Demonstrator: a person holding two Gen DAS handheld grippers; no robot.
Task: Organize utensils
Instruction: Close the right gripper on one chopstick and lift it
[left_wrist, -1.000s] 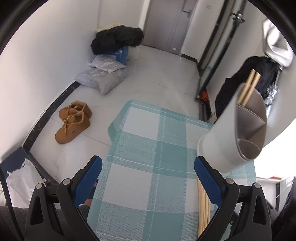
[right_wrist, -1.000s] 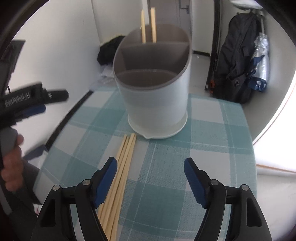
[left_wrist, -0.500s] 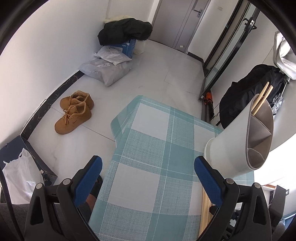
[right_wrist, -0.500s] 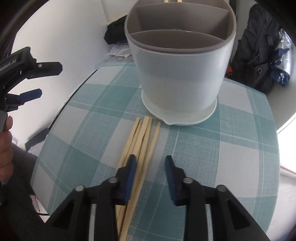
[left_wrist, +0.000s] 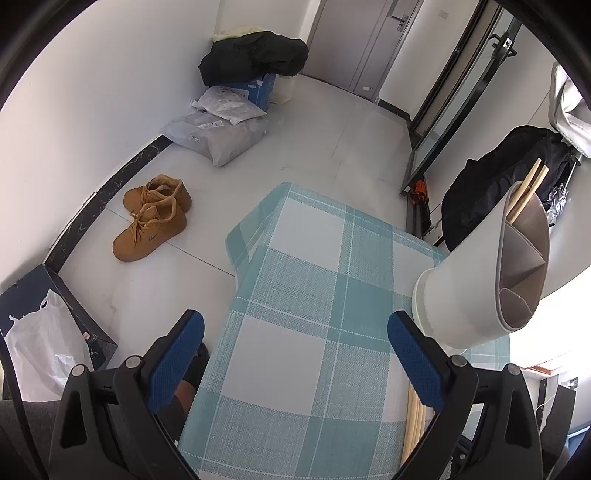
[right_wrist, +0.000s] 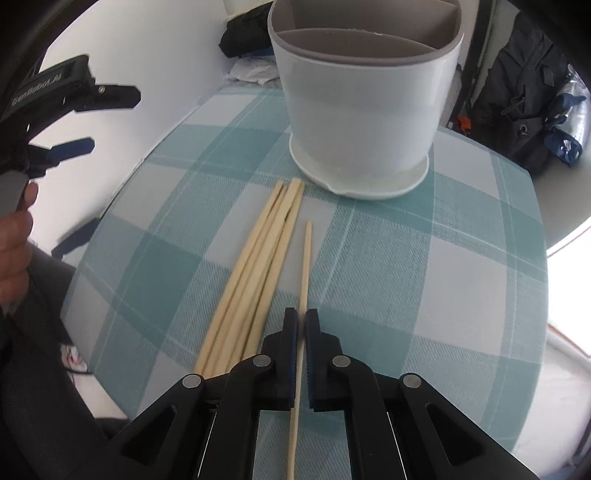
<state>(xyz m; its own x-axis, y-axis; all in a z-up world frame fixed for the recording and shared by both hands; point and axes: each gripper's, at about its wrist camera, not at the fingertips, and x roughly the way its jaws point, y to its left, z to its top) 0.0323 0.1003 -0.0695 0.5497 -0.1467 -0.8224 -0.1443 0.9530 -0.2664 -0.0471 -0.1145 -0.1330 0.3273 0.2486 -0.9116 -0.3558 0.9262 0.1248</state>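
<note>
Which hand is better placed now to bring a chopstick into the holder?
Right. The right tool is shut on a single chopstick, facing the holder. The left tool is open, holding nothing.

Utensil holder (right_wrist: 364, 103) top cropped, 2 standing chopsticks' (left_wrist: 526, 197) lower ends hidden inside, loose chopsticks (right_wrist: 247, 280) vanishing behind jaws.
</note>
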